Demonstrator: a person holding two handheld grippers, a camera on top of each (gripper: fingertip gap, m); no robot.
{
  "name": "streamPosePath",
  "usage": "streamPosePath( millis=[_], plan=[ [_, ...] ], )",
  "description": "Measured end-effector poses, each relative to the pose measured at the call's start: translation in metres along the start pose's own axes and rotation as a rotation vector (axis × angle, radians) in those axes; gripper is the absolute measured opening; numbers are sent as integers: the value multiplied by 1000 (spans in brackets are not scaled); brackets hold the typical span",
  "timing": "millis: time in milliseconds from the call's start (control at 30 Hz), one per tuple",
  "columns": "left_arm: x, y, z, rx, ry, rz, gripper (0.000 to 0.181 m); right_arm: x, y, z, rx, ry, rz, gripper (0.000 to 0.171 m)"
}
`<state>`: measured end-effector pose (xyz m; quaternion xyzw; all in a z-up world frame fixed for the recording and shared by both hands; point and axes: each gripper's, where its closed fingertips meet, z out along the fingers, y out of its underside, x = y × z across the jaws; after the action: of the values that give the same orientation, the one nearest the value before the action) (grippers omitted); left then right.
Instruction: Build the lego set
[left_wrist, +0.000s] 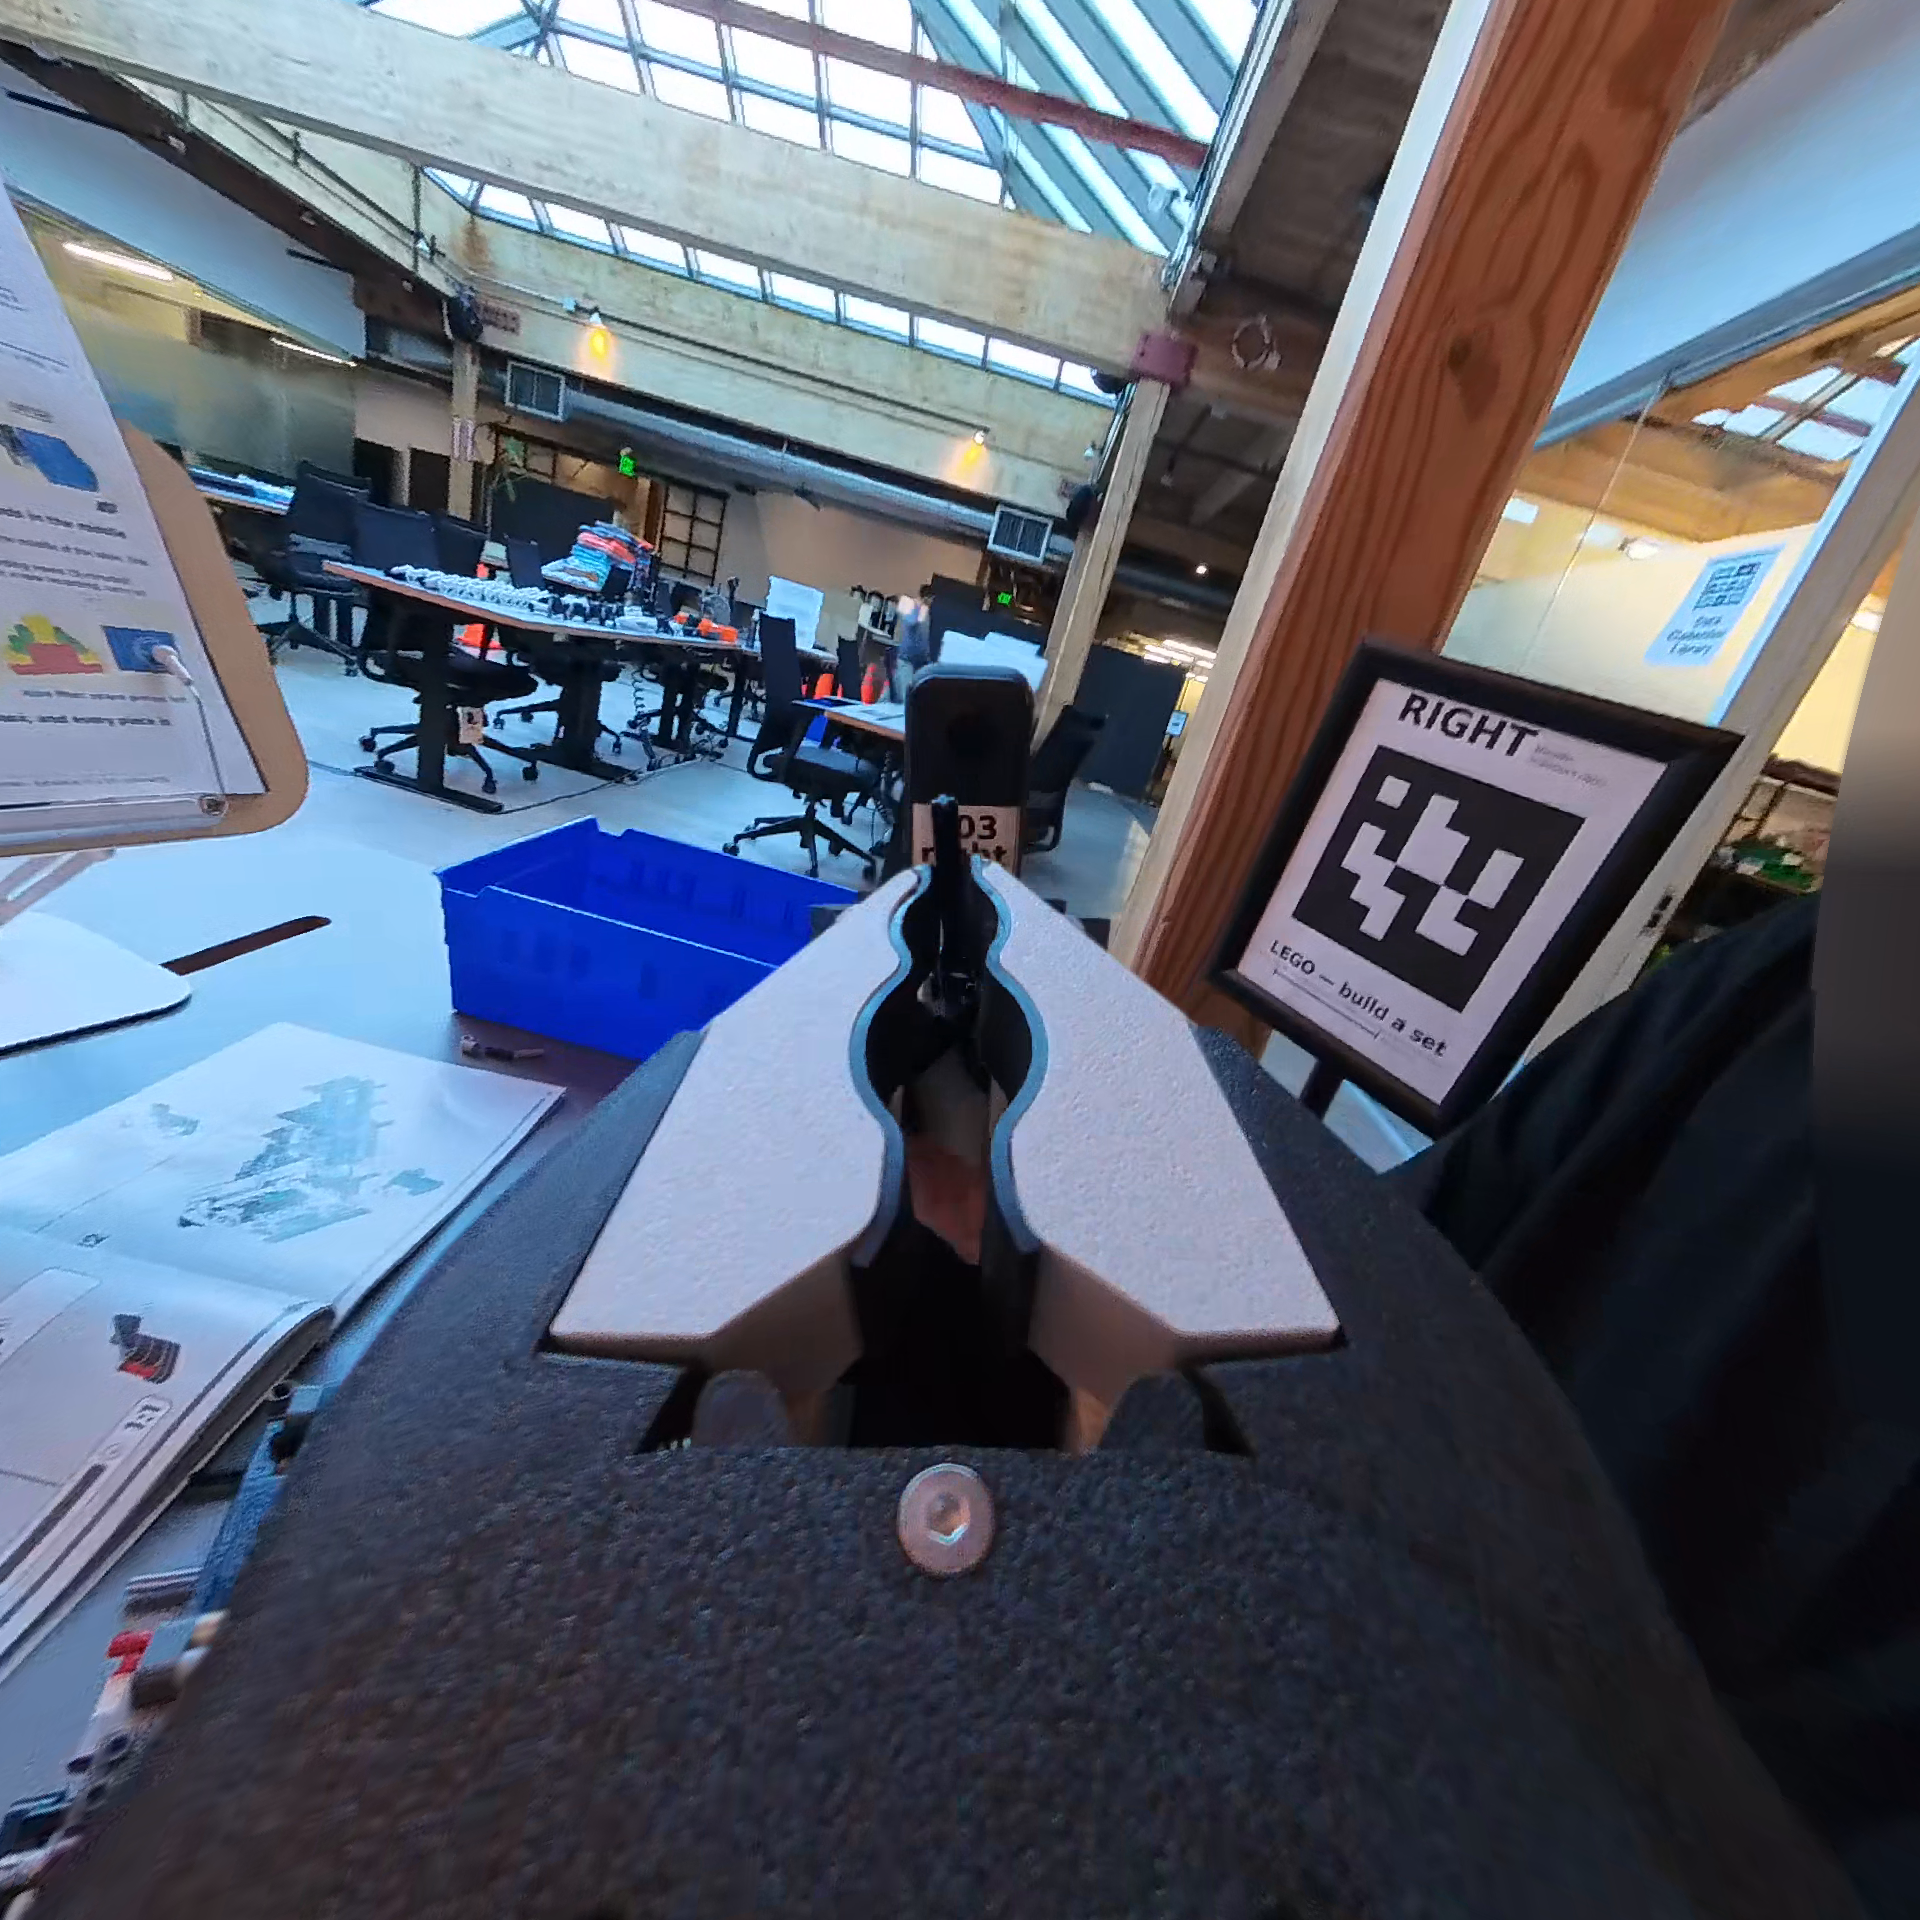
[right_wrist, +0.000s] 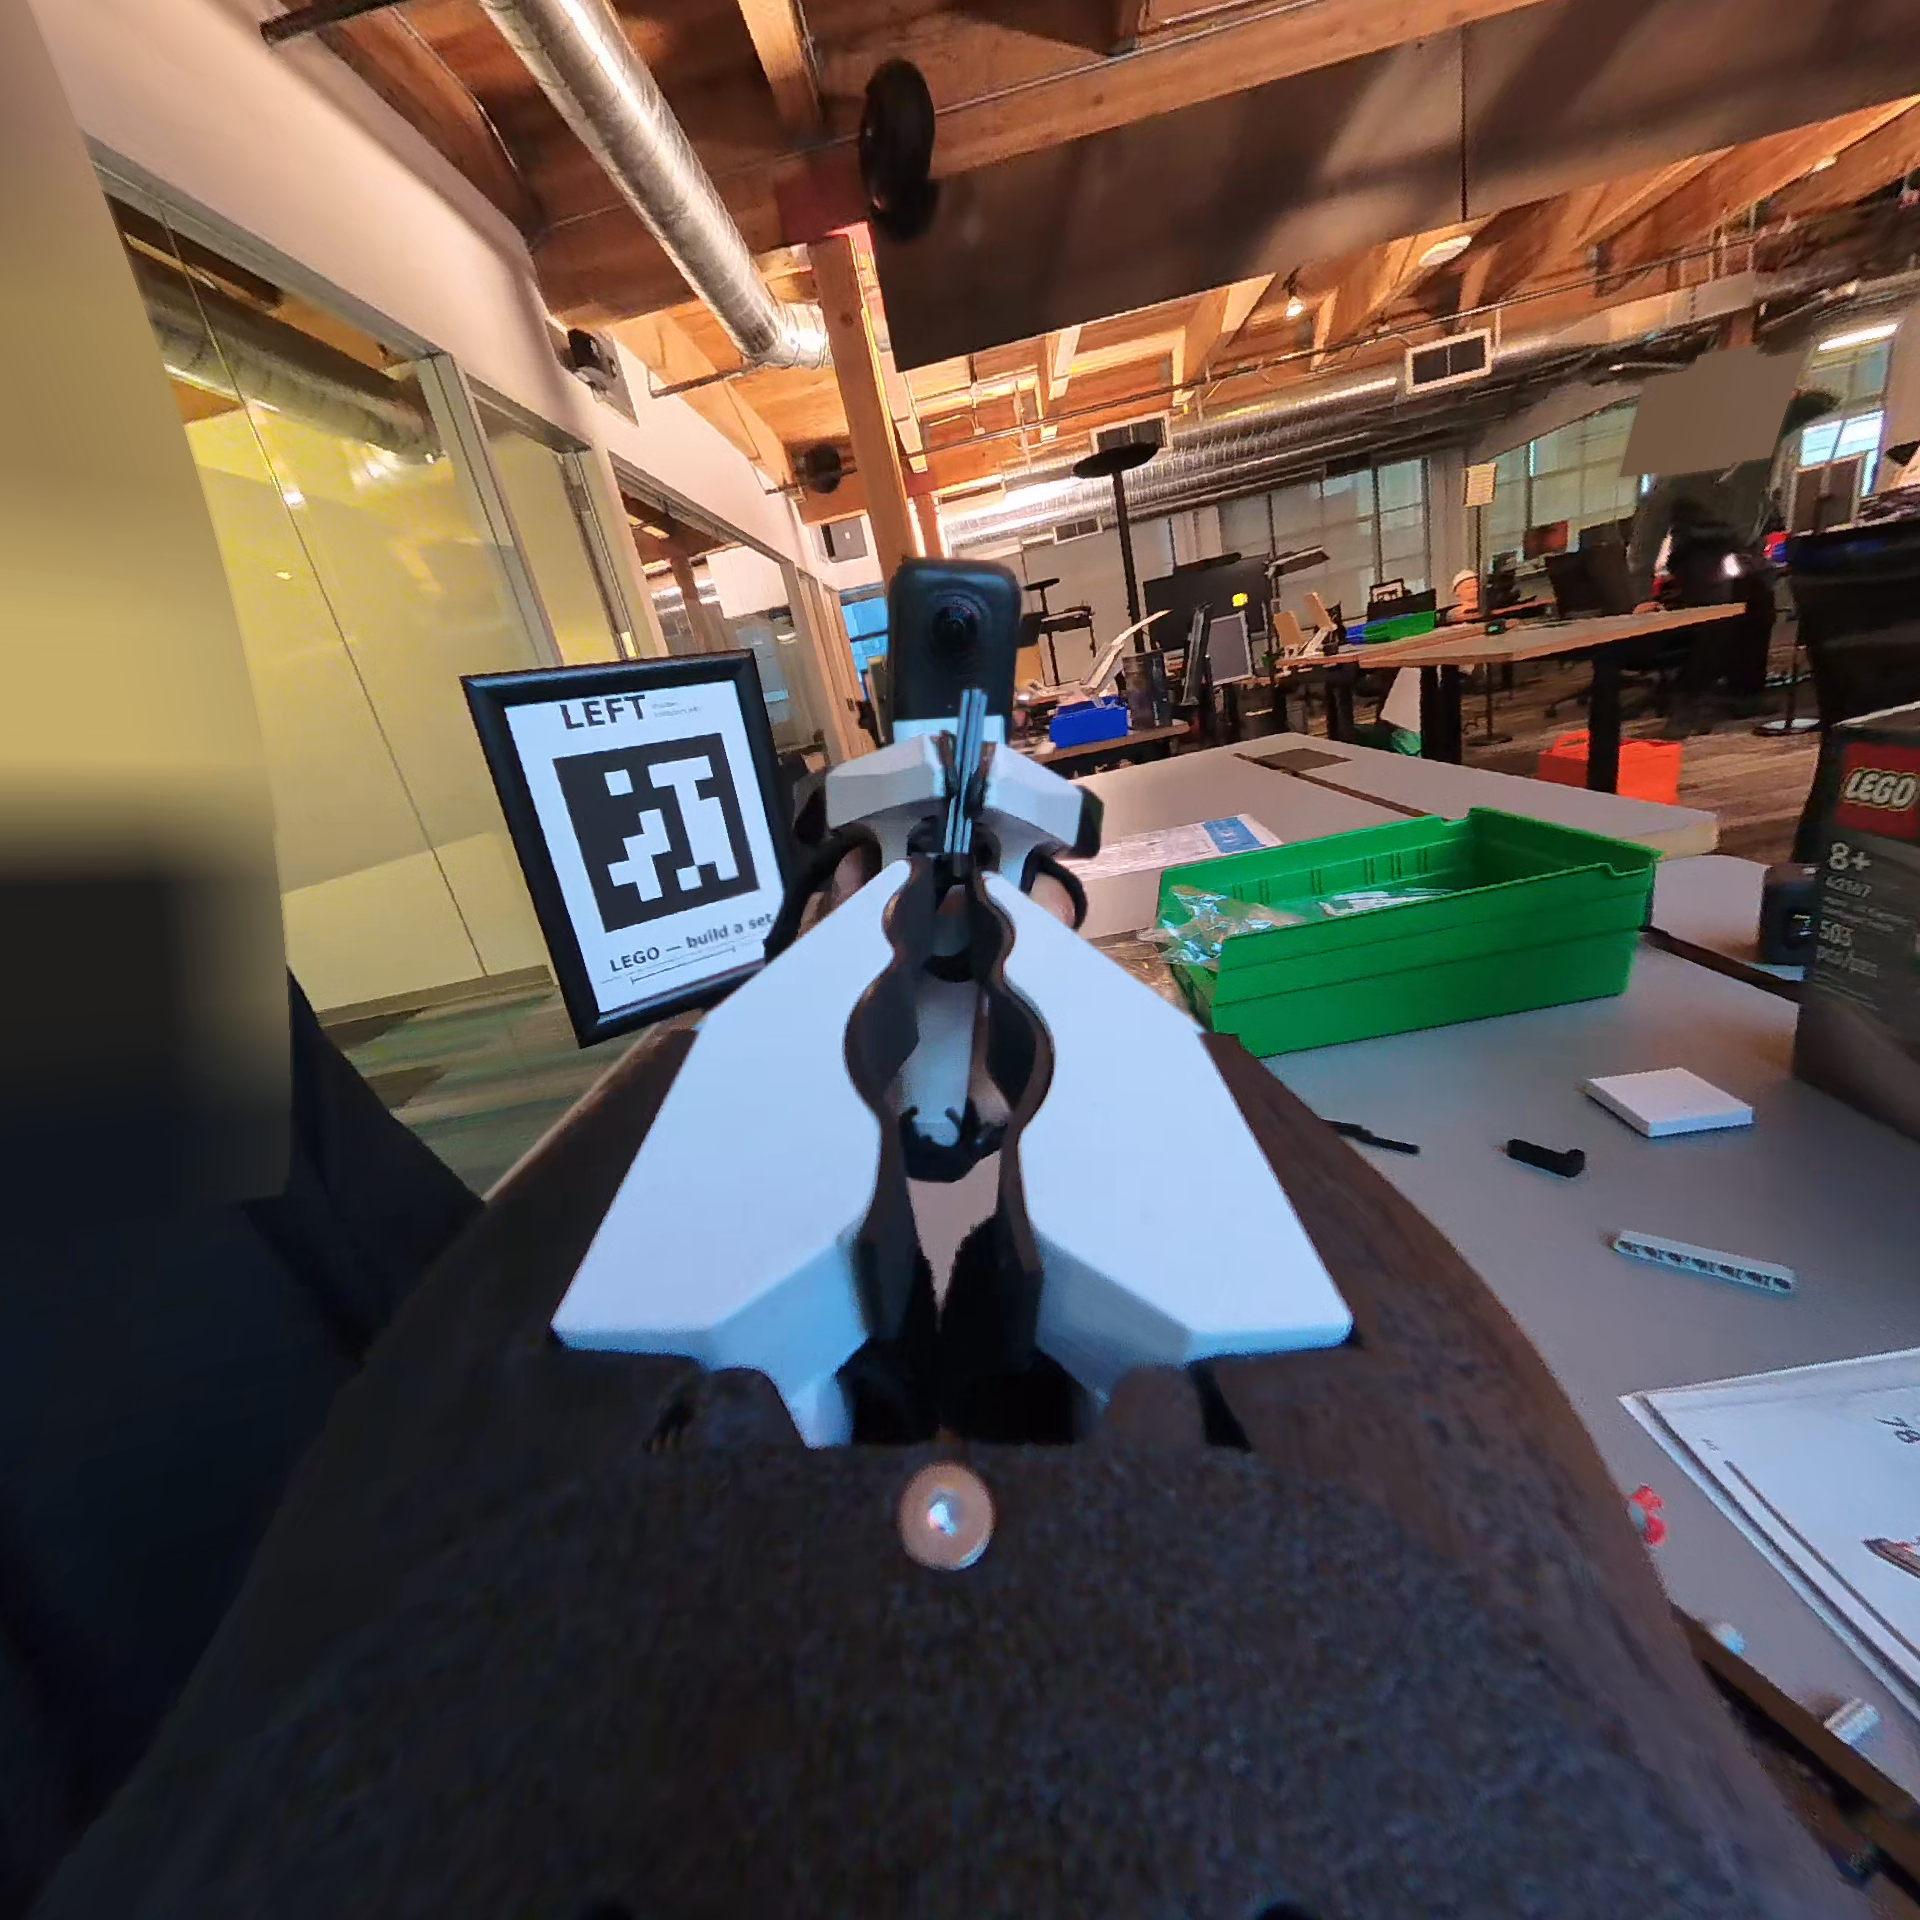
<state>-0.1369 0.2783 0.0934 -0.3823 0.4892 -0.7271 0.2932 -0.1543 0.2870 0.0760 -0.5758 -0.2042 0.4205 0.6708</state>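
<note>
The two grippers face each other tip to tip above the table edge. My left gripper (left_wrist: 948, 883) is shut on a thin black lego piece (left_wrist: 943, 831) that sticks up past its tips. My right gripper (right_wrist: 948, 873) is shut on a thin dark piece (right_wrist: 971, 748) that also stands up between its tips. I cannot tell whether these are one piece or two joined pieces. The left gripper's white fingers (right_wrist: 935, 774) show just behind the piece in the right wrist view. The right gripper's black camera (left_wrist: 971, 727) shows behind the tips in the left wrist view.
A blue bin (left_wrist: 613, 956), an open instruction booklet (left_wrist: 260, 1164) and a propped instruction sheet (left_wrist: 94, 623) lie to the left. A green bin (right_wrist: 1403, 925), lego box (right_wrist: 1870, 894), white tile (right_wrist: 1668, 1101), grey beam (right_wrist: 1704, 1262) and black pin (right_wrist: 1548, 1155) lie to the right. My two grippers' fingertips are within a few centimetres of each other.
</note>
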Motion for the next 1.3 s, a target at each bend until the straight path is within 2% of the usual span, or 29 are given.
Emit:
streamPosePath(
  millis=[133,267,433,767,967,1300],
  plan=[
    [-1,4,-1,-47,-26,24,2,0,2,0,-3,-31,55,5],
    [-1,9,-4,-96,-31,32,2,1,9,1,-72,2,18,4],
    [-5,12,-6,-145,-72,70,2,-1,11,3,-70,-3,12,0],
    [-7,10,-8,-52,-3,-50,2,2,11,4,-63,36,-55,0],
    [-24,19,-3,-26,-40,-46,2,18,19,-3,-41,62,87,0],
    [-47,46,8,-46,-53,-99,2,40,39,-25,-31,108,172,5]
  ],
)
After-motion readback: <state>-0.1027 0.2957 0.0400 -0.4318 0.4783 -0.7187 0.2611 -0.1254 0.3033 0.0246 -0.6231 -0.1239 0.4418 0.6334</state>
